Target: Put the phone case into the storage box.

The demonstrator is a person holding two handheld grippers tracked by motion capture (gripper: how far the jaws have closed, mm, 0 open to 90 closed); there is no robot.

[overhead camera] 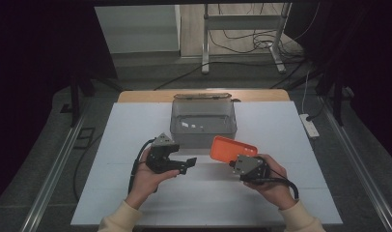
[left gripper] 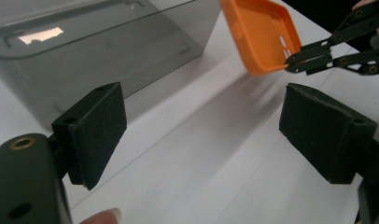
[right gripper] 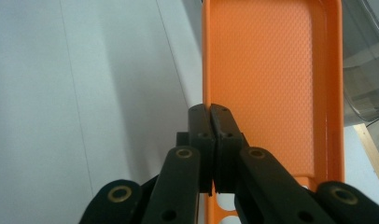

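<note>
Right now the orange phone case (overhead camera: 232, 149) sits at centre frame in the high view, lifted off the white surface (overhead camera: 136, 125), just in front of the grey bin (overhead camera: 203, 123). I see the right tongs (right gripper: 211, 112) clamped on the case's edge, jaws pressed together with only the thin wall between them; in the right gripper view the case runs up the upper right of the frame. My right hand (overhead camera: 273, 181) holds them at lower right of centre. Left tongs (left gripper: 201, 126) gape wide, nothing between the pads, near the case but apart. Left hand (overhead camera: 148, 176) at lower left of centre.
</note>
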